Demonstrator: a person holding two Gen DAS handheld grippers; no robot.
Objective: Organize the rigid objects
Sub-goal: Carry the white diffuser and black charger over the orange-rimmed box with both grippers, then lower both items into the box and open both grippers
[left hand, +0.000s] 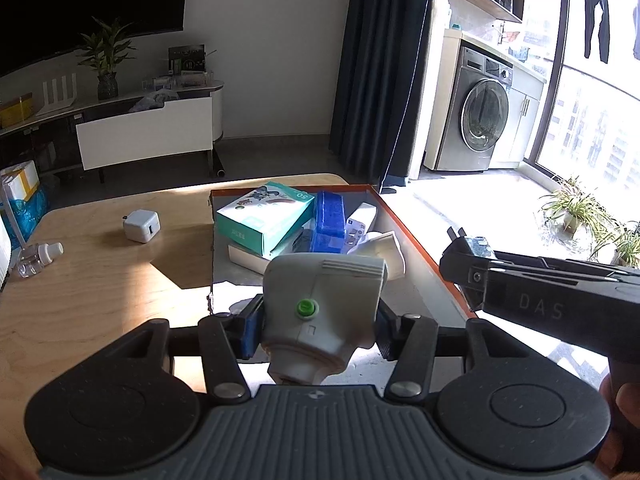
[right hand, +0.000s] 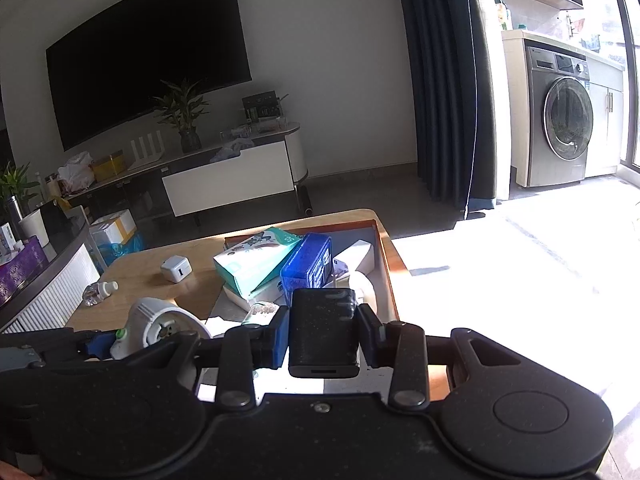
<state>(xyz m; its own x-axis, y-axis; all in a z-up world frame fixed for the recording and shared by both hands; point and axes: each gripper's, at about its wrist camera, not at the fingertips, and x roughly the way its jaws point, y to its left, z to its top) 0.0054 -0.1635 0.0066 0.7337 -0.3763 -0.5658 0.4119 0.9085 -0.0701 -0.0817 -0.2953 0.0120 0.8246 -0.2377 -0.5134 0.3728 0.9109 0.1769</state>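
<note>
Over tray, white device clamped, nozzle seemingly pointing away

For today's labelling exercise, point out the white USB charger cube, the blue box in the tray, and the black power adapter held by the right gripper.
white USB charger cube (left hand: 141,226), left wrist view, front face.
blue box (right hand: 308,264), right wrist view, broad side.
black power adapter (right hand: 323,330), right wrist view, top face.

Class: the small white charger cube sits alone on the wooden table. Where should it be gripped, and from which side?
Probably from above, jaws closing on two opposite flat side faces of the white charger cube. It lies flat on the wooden table with bare wood all round; avoid the prong end. Both grippers are full now.
</note>
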